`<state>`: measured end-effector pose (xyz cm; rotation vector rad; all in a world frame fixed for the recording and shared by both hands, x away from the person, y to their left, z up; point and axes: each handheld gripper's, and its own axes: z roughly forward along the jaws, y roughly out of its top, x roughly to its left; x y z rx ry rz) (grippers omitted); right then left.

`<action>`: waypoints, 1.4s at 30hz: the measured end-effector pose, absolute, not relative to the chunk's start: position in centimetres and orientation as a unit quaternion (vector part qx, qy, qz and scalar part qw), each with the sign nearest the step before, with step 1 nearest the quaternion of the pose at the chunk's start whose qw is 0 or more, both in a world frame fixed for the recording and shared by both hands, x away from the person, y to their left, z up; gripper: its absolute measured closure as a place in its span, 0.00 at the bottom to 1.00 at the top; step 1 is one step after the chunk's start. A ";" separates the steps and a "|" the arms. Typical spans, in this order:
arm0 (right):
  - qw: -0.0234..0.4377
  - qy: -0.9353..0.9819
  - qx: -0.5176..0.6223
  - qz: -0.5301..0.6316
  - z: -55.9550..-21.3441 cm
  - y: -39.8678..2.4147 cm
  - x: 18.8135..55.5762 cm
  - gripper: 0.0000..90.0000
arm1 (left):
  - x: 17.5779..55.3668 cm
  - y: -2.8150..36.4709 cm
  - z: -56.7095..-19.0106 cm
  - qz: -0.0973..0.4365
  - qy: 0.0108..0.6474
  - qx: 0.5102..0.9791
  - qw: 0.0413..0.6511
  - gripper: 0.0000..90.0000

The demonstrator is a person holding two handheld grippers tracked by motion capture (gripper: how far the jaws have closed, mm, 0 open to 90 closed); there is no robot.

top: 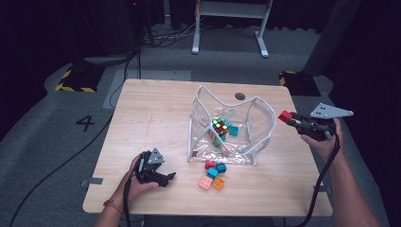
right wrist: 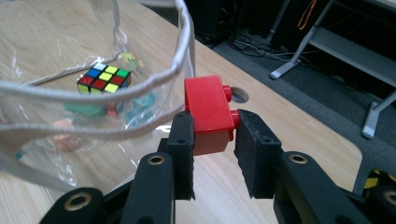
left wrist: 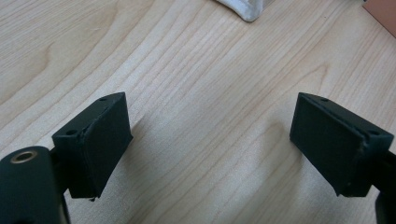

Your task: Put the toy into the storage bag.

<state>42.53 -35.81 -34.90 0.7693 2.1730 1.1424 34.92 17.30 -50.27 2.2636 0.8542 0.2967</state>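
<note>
A clear plastic bag (top: pixel 257 124) with a white rim stands open in the middle of the wooden table (top: pixel 156 118). Inside it lie a colourful puzzle cube (top: pixel 219 126) and a few small bricks. My right gripper (top: pixel 289 119) hovers just right of the bag's rim, shut on a red brick (right wrist: pixel 208 109) that sticks up between its pads; the cube (right wrist: pixel 104 78) shows through the bag wall beyond. My left gripper (top: pixel 169 178) rests low on the table at the front left, open with nothing between its fingers (left wrist: pixel 95 142).
Several loose bricks, red, teal, pink and orange (top: pixel 213 175), lie in front of the bag. A round cable hole (top: pixel 240 96) sits at the table's far edge. Desk legs (top: pixel 261 42) and cables stand on the floor beyond.
</note>
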 end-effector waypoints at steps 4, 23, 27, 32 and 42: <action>0.283 0.808 0.285 0.432 -33.5 -35.4 43.0 0.76 | 34.9 17.3 -50.3 0.114 0.329 0.872 0.345 0.14; 0.283 0.818 0.225 0.447 -28.7 -31.9 43.8 0.76 | 35.0 17.3 -50.3 0.116 0.328 0.872 0.344 0.14; 0.270 0.832 0.192 0.445 -28.4 -30.4 43.6 0.76 | 35.0 17.3 -50.3 0.116 0.328 0.873 0.343 0.14; 0.253 0.849 0.162 0.435 -28.6 -28.4 43.6 0.76 | 35.0 17.3 -50.3 0.116 0.328 0.873 0.343 0.14; 0.224 0.877 0.123 0.406 -29.6 -24.9 44.2 0.76 | 35.0 17.3 -50.3 0.117 0.328 0.873 0.343 0.14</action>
